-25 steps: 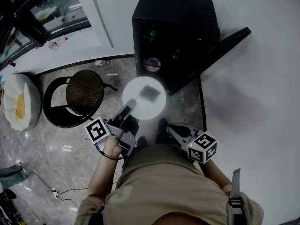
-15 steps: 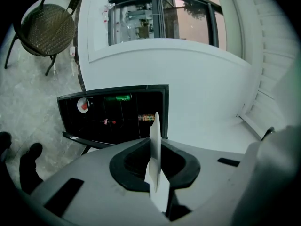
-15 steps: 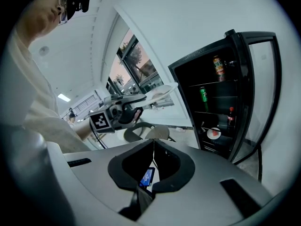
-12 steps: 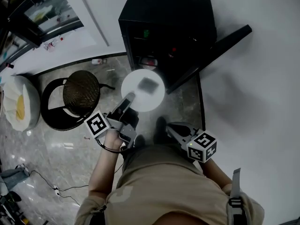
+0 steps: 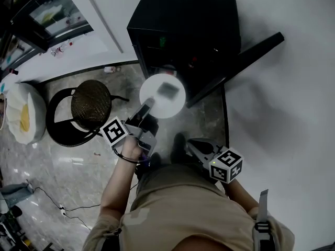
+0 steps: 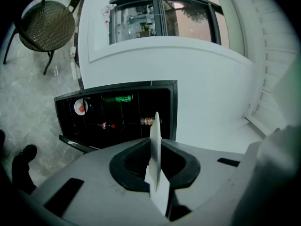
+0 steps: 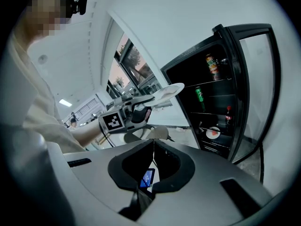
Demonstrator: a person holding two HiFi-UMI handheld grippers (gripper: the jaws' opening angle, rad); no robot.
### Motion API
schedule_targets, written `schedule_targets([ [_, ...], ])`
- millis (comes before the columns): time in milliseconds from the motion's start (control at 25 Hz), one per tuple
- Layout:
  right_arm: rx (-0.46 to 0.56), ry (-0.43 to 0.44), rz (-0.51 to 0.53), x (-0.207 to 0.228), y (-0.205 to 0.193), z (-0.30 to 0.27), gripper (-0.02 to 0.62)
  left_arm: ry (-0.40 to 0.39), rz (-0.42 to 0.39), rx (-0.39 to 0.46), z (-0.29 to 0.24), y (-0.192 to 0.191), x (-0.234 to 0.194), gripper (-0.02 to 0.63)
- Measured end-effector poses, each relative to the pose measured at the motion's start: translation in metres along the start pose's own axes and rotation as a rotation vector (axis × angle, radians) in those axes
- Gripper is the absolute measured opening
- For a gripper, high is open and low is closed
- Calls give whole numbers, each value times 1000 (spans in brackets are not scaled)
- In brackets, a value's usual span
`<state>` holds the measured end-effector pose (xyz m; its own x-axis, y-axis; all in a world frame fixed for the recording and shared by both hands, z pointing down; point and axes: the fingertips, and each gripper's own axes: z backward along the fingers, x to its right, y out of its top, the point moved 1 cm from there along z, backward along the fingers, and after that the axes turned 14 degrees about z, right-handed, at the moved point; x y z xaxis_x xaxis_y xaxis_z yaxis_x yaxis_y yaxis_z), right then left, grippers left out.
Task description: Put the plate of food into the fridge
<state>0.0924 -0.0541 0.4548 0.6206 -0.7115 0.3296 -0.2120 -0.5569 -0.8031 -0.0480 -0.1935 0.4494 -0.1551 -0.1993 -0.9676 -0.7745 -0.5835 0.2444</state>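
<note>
The food (image 5: 167,90) shows only as a blurred dark square on the round white plate (image 5: 170,107). The left gripper (image 5: 148,104) clamps the plate's rim before the open black fridge (image 5: 183,25). The right gripper (image 5: 191,144) is clenched, empty.

Smooth glossy white plate (image 5: 154,102), matt black fridge (image 5: 193,20) casing, see-through glassy door (image 7: 256,88) in a dark frame, polished grey marble-look floor (image 5: 63,161), woven wicker chair (image 5: 93,103) seat on thin black metal frame
</note>
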Motion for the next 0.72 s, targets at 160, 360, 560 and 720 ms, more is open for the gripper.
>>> schedule_targets([
  [160,-4,9,-3,9,2,4,21,0,1,17,-15,3,-5,23],
  [360,-6,22,14,19,8,0,21,0,-3,31,-31,9,-8,23],
  [560,0,27,52,36,21,-2,21,6,-9,55,-51,17,-16,23],
  [720,13,28,64,44,29,-6,21,4,1,72,-58,22,-22,23],
])
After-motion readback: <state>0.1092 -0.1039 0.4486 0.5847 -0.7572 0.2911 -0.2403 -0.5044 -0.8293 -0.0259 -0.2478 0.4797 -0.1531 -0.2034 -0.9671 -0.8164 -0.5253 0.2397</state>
